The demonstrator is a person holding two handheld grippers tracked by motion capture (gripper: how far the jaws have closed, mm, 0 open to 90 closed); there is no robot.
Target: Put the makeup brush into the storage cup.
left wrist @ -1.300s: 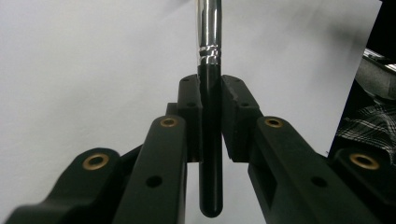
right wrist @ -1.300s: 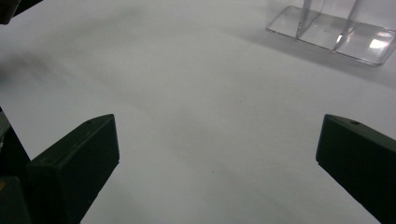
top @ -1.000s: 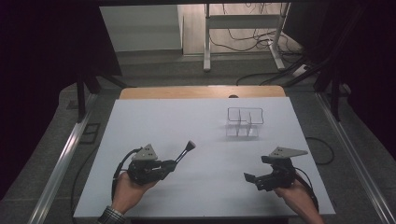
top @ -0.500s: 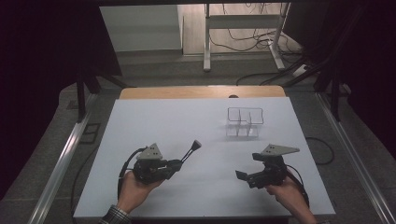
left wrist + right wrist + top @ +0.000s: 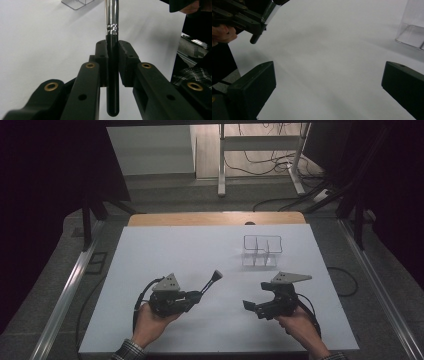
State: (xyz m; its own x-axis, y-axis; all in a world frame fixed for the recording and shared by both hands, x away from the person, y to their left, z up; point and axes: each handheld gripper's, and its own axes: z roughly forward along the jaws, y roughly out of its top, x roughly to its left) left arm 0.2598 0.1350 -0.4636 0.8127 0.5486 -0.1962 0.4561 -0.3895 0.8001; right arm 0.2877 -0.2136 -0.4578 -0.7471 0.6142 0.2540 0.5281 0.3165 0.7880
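Left gripper (image 5: pixel 113 62) clamped on brush (image 5: pixel 111 30) handle — right gripper (image 5: pixel 329 85) wide open.

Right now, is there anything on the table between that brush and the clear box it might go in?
Nothing visible. The brush, clamped in the left hand-held gripper, points toward the clear box across bare white table. The right hand-held gripper, open, sits off to the side, not on that line.

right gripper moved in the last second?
Yes. In the high view the right gripper has slid left, toward the table's middle and the left gripper, its jaws open. The clear organizer hasn't moved.
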